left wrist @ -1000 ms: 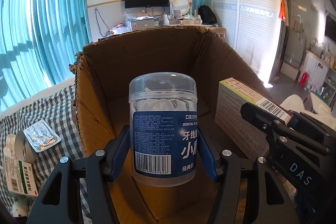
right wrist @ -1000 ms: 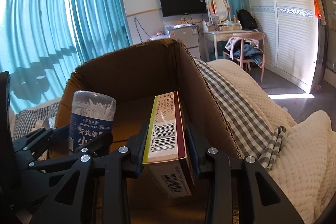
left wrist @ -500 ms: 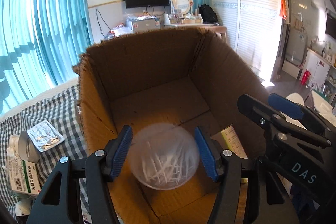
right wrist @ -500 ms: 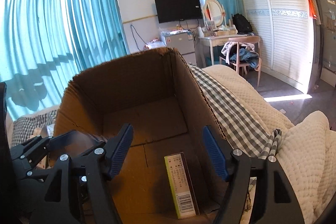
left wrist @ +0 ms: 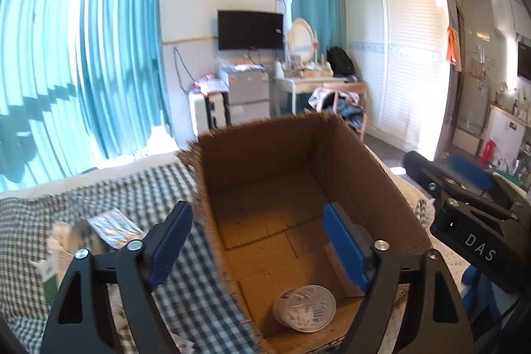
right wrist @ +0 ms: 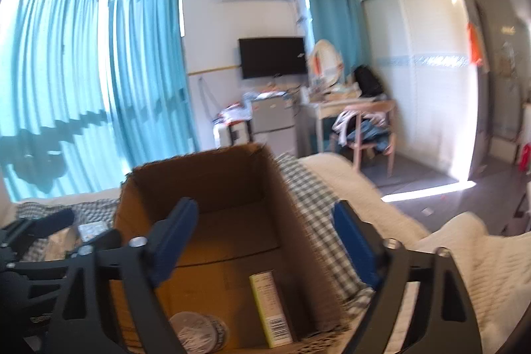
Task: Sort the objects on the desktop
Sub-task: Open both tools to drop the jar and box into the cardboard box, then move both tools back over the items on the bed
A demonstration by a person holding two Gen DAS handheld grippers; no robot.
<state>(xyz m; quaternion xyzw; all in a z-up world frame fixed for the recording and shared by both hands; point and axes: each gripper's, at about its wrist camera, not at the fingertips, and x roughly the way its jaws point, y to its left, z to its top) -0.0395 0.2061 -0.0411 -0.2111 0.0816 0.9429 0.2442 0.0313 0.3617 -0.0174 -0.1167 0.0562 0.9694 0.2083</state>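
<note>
— Both hand-held grippers are seen above the cardboard box (left wrist: pixel 358 175). How are the jaws of the left hand-held gripper (left wrist: pixel 262 247) set?

— They are spread wide, having just been opening, and nothing is held between the blue pads (left wrist: pixel 169 241). The dental floss jar (left wrist: pixel 304 304) is seen below them, lying on the floor of the box near its near wall, with its clear lid turned toward the camera.

— And the right hand-held gripper (right wrist: pixel 268 244)?

— Its jaws are likewise spread wide and have just been opening; nothing is gripped. The green-edged carton (right wrist: pixel 270 307) is found on the box floor beneath it, lying on a long side with a barcode at its near end, close to the right-hand wall of the box.

— Are the two items touching?

— From the right wrist view they are seen apart, the jar to the left and the carton to the right. In the left wrist view the carton is largely hidden behind the right pad.

— What is the box set on?

— A bed covered with a checked cloth (left wrist: pixel 159 188) is seen under it, and a cream quilt (right wrist: pixel 464 257) lies to the right.

— What is left outside the box?

— A foil blister pack (left wrist: pixel 116 228) and a small green-and-white box (left wrist: pixel 49 271) are seen on the cloth to the left, blurred, with a round grey object just beside them that cannot be identified.
</note>
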